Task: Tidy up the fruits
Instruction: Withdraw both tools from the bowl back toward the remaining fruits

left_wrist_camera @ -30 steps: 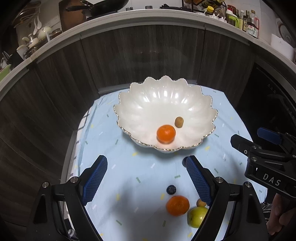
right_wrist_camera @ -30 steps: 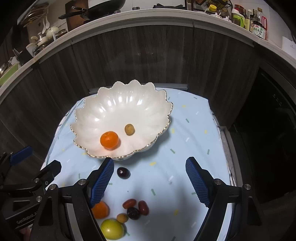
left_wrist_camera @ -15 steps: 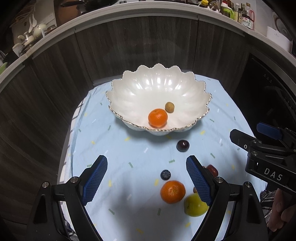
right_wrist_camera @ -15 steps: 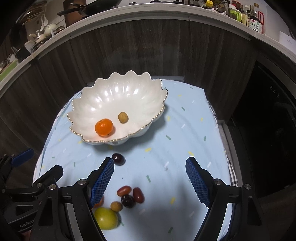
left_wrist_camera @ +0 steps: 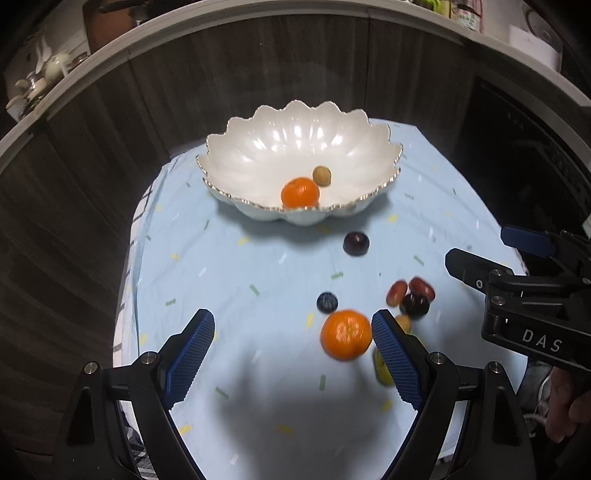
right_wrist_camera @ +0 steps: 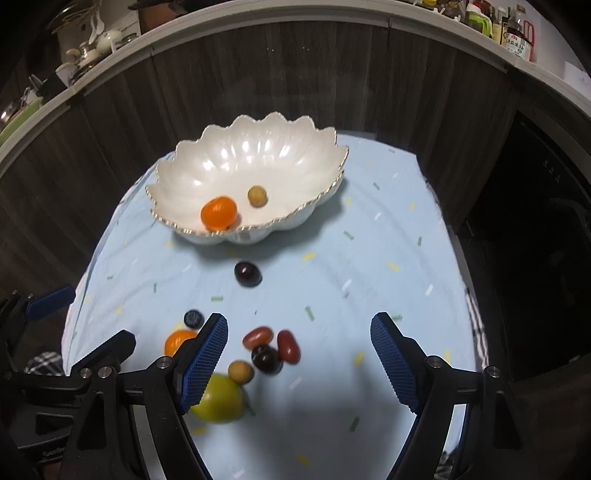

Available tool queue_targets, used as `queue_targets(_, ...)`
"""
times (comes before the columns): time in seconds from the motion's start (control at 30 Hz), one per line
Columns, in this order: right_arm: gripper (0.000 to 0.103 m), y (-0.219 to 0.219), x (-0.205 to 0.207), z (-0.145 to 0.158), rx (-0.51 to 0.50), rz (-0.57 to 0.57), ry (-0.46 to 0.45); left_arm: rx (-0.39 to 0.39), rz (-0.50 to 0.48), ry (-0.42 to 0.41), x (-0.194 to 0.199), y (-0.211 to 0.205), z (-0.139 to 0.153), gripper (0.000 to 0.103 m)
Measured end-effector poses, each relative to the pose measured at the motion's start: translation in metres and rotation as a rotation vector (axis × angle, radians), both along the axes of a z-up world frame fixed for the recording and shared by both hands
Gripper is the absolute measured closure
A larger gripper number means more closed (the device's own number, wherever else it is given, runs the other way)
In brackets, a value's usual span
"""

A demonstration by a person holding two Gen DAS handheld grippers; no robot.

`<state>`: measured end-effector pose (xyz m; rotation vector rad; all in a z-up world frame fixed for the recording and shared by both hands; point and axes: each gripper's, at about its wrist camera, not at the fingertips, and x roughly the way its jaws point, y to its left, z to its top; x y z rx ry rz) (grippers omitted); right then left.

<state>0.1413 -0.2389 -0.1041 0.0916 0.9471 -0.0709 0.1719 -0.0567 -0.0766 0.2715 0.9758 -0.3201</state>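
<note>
A white scalloped bowl (left_wrist_camera: 258,158) (right_wrist_camera: 207,166) on the pale blue cloth holds a mandarin (left_wrist_camera: 300,192) (right_wrist_camera: 218,213) and a small tan fruit (left_wrist_camera: 321,176) (right_wrist_camera: 257,196). Loose on the cloth lie a second mandarin (left_wrist_camera: 346,335) (right_wrist_camera: 176,340), a blueberry (left_wrist_camera: 327,302) (right_wrist_camera: 194,318), a dark plum (left_wrist_camera: 356,243) (right_wrist_camera: 247,273), red and dark grapes (left_wrist_camera: 410,292) (right_wrist_camera: 271,348), a tan fruit (right_wrist_camera: 240,371) and a yellow-green fruit (right_wrist_camera: 219,398). My left gripper (left_wrist_camera: 291,350) is open above the cloth, the loose mandarin just inside its right finger. My right gripper (right_wrist_camera: 297,354) is open over the grapes.
Dark wood cabinet fronts curve behind the table. A counter above carries bottles (right_wrist_camera: 515,33) and kitchenware (right_wrist_camera: 85,48). A dark appliance front (left_wrist_camera: 524,155) stands at the right. The right gripper's body (left_wrist_camera: 532,302) shows at the right of the left wrist view, a hand beneath it.
Both grippers have drawn back toward the near side and sunk lower; the bowl sits farther up in both views and the loose fruits have come in between and beside the fingers. Jaws unchanged.
</note>
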Motion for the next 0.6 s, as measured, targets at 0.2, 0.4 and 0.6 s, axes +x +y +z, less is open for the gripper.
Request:
queue_targets(0.2,0.023,0.013,-0.007,-0.012,0.009,0.016,0.041,0.010,-0.022,0.016,-0.007,0.008,-0.009,0.016)
queue_targets(0.4,0.023,0.026,-0.014,-0.021,0.008,0.030,0.073,0.013,-0.045,0.038,-0.010,0.017,-0.020,0.016)
queue_targets(0.6,0.023,0.037,-0.016,-0.029,0.027,0.040,0.106,0.016,-0.064,0.061,-0.013,0.023,-0.028,0.016)
